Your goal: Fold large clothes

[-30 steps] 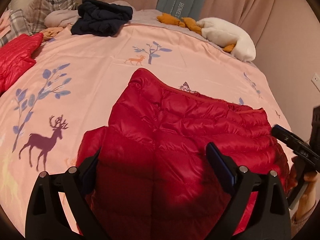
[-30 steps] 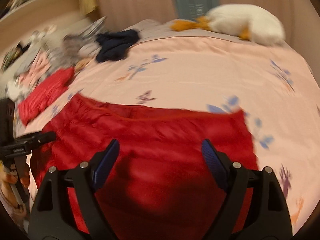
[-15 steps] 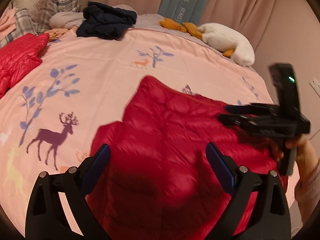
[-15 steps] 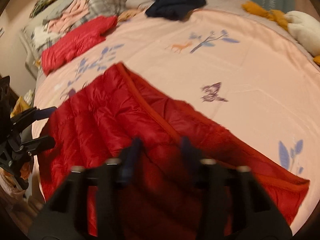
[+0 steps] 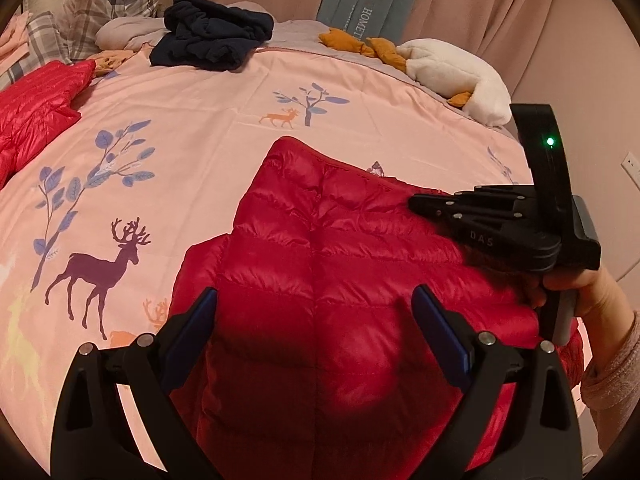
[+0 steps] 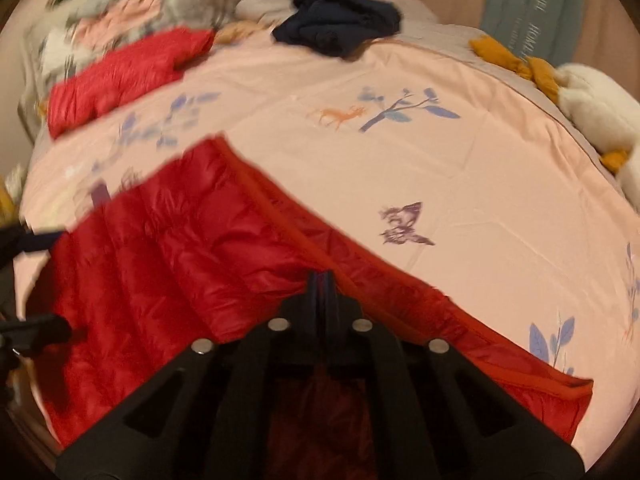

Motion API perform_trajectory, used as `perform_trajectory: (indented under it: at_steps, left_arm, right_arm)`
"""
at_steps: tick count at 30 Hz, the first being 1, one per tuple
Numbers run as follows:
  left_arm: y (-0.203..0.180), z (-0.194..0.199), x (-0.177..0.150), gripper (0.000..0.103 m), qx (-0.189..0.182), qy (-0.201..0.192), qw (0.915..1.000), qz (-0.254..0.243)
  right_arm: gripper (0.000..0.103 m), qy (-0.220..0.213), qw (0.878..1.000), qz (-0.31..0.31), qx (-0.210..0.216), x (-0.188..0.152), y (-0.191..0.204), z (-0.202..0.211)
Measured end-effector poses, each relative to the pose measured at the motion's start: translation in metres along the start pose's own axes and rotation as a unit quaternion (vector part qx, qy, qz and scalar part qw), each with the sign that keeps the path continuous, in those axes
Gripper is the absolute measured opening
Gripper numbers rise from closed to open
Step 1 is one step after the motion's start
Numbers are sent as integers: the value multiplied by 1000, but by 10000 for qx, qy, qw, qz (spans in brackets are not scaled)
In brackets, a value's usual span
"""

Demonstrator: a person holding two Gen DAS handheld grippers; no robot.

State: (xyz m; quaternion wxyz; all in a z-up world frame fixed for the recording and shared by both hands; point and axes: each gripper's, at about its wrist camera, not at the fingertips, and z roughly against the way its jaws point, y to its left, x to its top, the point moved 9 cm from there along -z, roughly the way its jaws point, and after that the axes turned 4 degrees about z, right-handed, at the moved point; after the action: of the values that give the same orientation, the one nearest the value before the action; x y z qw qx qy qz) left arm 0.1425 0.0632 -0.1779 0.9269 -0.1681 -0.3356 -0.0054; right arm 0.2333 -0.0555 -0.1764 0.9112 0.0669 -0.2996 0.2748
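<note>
A red quilted down jacket (image 5: 320,264) lies spread on the pink bedspread (image 5: 200,120) at the near edge. My left gripper (image 5: 316,320) is open and hovers just above the jacket's near part, holding nothing. My right gripper (image 6: 322,280) is shut, its tips pinching a fold of the jacket (image 6: 180,248) near the orange-red trimmed edge. In the left wrist view the right gripper (image 5: 424,202) reaches in from the right over the jacket's far edge, held by a hand.
A second red jacket (image 5: 36,100) lies at the left. A dark navy garment (image 5: 212,36) and plaid pillows (image 5: 100,4) sit at the far side. A white and mustard plush (image 5: 452,68) lies at the far right. Curtains hang behind.
My right gripper has closed from open onto the jacket's edge after swinging over it. My left gripper has stayed open above the jacket.
</note>
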Motion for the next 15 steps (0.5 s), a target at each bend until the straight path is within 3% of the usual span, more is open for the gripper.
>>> perform_trajectory:
  at_steps: [2,5,8,15]
  left_arm:
    - [-3,4,2,97,-14,-35,10000,-33]
    - [-7,8,4,96,-65,-95,9999,-41]
    - [-11,10,7,97,-68,-159,9998,-88]
    - [-13,5,8,97,55,-147,9998,-118]
  right_arm:
    - [40,-286,9989,-378,-30,2,-12,23]
    - [41,-573,9961,-665,40,-5,-22,58]
    - [42,-473,9949,-889,72,-26,-31,73]
    - [42,548,9889,-1341,-345,-70,-54,22]
